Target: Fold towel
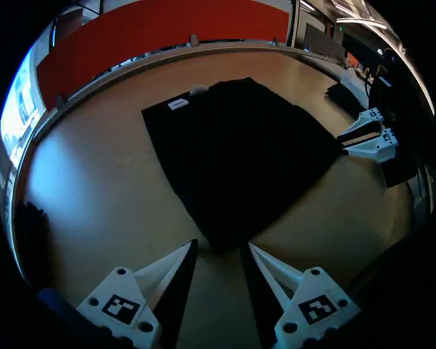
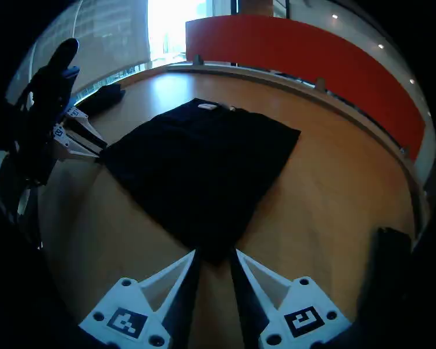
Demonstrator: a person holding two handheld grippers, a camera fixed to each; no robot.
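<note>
A black towel (image 1: 241, 151) lies flat on the wooden table, a small white tag (image 1: 177, 104) near its far corner. My left gripper (image 1: 219, 247) is low over the table, open, its fingertips on either side of the towel's near corner. My right gripper (image 1: 350, 143) is at the towel's right corner in the left gripper view. In the right gripper view the towel (image 2: 206, 163) spreads ahead. The right gripper (image 2: 215, 255) is narrowly open around its own near corner. The left gripper (image 2: 93, 142), held by a gloved hand, sits at the towel's left corner there.
A red panel (image 1: 160, 29) runs along the table's far curved edge (image 1: 131, 64). A dark folded item (image 2: 104, 96) lies near the window side. A dark object (image 2: 389, 273) stands at the right by the table edge. Bare wood (image 1: 102, 186) surrounds the towel.
</note>
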